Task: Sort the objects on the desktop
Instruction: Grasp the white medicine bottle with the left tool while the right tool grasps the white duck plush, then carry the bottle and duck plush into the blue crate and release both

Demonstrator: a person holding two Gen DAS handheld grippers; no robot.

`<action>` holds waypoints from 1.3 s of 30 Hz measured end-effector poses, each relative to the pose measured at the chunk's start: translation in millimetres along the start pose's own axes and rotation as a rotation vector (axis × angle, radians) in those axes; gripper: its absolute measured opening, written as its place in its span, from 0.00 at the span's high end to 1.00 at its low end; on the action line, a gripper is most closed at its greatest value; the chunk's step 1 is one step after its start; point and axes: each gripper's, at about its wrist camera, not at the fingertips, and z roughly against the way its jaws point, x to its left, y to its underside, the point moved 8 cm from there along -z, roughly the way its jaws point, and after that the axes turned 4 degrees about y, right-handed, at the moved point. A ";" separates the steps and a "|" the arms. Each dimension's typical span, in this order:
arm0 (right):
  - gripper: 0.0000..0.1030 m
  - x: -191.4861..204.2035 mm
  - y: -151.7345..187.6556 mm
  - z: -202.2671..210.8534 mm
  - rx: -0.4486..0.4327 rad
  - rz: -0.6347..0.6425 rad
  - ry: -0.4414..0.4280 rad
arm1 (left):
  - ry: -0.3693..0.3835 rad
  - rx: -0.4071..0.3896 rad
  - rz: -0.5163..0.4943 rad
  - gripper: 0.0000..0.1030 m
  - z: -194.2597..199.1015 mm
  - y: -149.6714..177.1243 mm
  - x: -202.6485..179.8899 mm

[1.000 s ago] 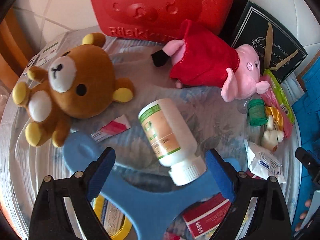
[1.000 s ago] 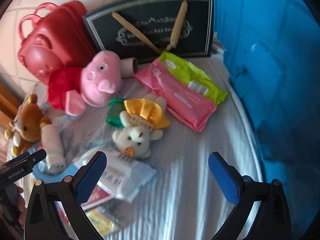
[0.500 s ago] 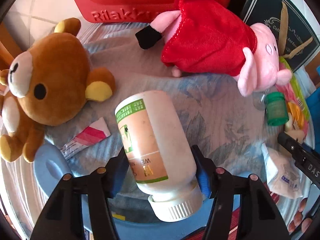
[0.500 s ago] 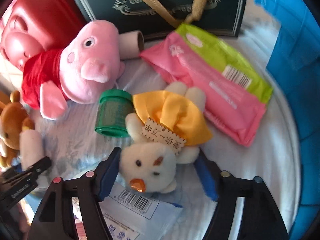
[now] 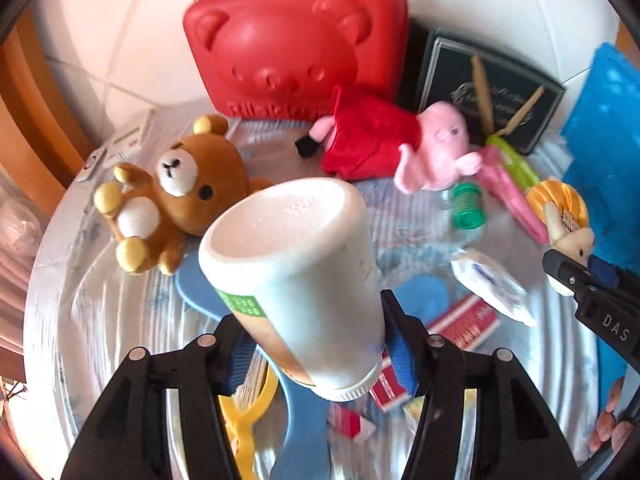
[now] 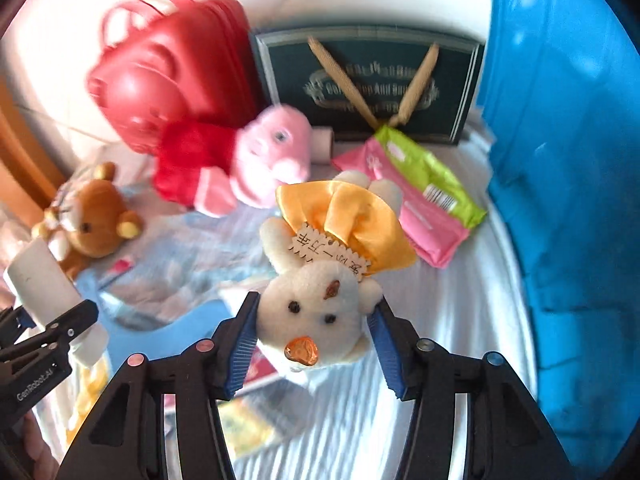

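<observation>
I've got two pickups going at once. The white bottle sits between the pads of my left gripper, clamped round its lower body near the ribbed cap, base tipped up toward the cam, clear of the bench. Jaws have just been closing, w/ the bottle between them. It's plain white plastic, green-and-tan label, looks rigid and light; no slip that I can see. The small white duck plush w/ orange beak, yellow satin skirt and a paper tag is pinched at the head by my right gripper, whose jaws have just been closing on it too; the soft head bulges a bit between the pads, body hanging forward, also off the bench.

Progress, my read: early. Two items lifted, none visibly placed yet. Where they go isn't shown for sure; the blue bin at the bench's right edge is my guess.

Left on the bench: brown bear plush toward the left edge, pink pig plush in a red dress near the back, green jar beside it, pink-green wipes pack toward the back right, white tissue pack, red box, blue paddle-shaped thing and yellow item near the front edge. Red bear case and dark gift box stand along the back edge.
</observation>
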 end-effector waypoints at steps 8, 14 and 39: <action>0.49 7.3 5.6 107.2 -0.168 0.043 0.016 | 0.046 -0.137 -0.015 0.46 87.2 16.3 1.2; 0.48 0.5 13.5 190.8 -0.303 0.055 0.020 | 0.066 -0.236 -0.043 0.46 151.1 24.1 -21.5; 0.46 -305.9 7.7 358.0 -0.409 -0.066 0.253 | 0.317 -0.393 -0.367 0.46 280.6 -6.5 -377.3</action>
